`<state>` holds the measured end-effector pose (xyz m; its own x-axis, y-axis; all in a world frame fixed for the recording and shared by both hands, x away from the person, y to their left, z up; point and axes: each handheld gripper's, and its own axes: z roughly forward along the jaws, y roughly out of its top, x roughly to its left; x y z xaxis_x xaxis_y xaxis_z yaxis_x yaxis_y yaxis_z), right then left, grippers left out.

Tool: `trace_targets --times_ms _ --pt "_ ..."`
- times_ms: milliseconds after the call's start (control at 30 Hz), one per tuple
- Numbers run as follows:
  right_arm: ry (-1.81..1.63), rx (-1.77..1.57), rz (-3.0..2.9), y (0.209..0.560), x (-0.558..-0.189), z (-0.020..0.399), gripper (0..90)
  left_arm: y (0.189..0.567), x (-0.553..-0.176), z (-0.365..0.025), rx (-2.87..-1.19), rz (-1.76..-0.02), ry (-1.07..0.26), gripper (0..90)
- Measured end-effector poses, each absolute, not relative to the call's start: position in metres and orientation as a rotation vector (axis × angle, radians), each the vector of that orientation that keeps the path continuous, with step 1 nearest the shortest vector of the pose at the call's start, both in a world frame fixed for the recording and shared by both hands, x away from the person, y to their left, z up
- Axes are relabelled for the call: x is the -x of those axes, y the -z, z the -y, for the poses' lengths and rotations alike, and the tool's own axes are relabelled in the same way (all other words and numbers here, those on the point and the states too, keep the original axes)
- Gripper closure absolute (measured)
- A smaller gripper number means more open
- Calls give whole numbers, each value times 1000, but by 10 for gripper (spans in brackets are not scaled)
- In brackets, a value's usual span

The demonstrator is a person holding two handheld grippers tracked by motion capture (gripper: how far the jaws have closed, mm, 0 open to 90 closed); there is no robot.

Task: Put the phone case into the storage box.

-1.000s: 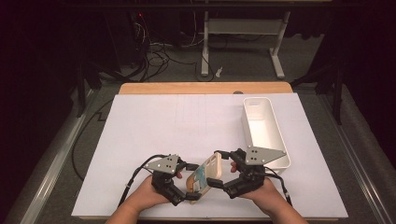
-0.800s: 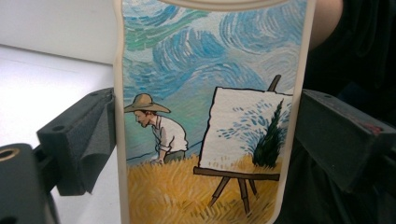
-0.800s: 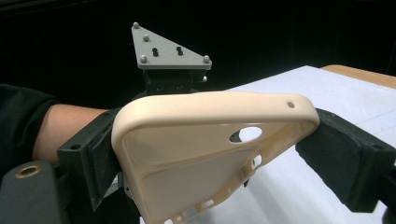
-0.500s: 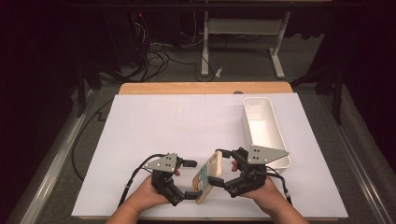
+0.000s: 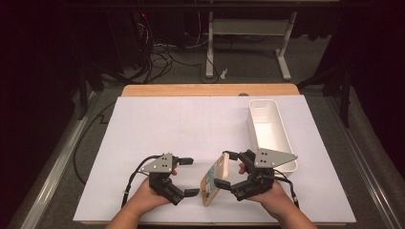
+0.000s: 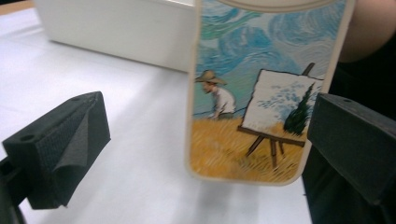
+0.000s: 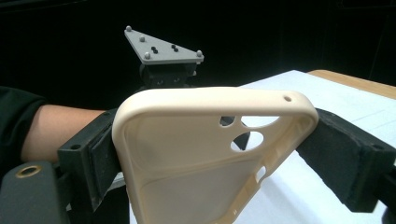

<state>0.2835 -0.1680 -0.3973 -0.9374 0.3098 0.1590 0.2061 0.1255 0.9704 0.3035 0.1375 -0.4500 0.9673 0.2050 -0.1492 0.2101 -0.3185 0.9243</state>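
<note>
A cream phone case (image 5: 214,180) with a painted picture of a painter at an easel on its back (image 6: 252,93) is held on edge just above the white sheet. My right gripper (image 5: 230,171) is shut on it, its pads pressing the case's two long edges (image 7: 210,154). My left gripper (image 5: 191,176) stands open just left of the case. Its jaws have just been opening, and the pads (image 6: 65,144) do not touch the case, which stands just past the tips. The left gripper's grey plate (image 7: 163,49) shows behind the case.
A long white bin (image 5: 270,129) stands at the right of the white sheet (image 5: 191,124), close behind my right hand, and shows as a white wall (image 6: 116,28) in the left gripper view. A wooden table edge (image 5: 210,89) runs along the back.
The left gripper has let go of the case and drawn a little to the left. The case stays in the right gripper and stands more upright.
</note>
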Motion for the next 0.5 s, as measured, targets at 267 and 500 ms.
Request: trace_targets --times_ms 267,500 --pt "-1939 -541 -2273 397 -284 172 117 452 -302 -161 -1890 -391 -113 2" --pt "-1918 -547 -2269 396 -283 173 117 454 -297 -184 -1877 -463 -168 2"
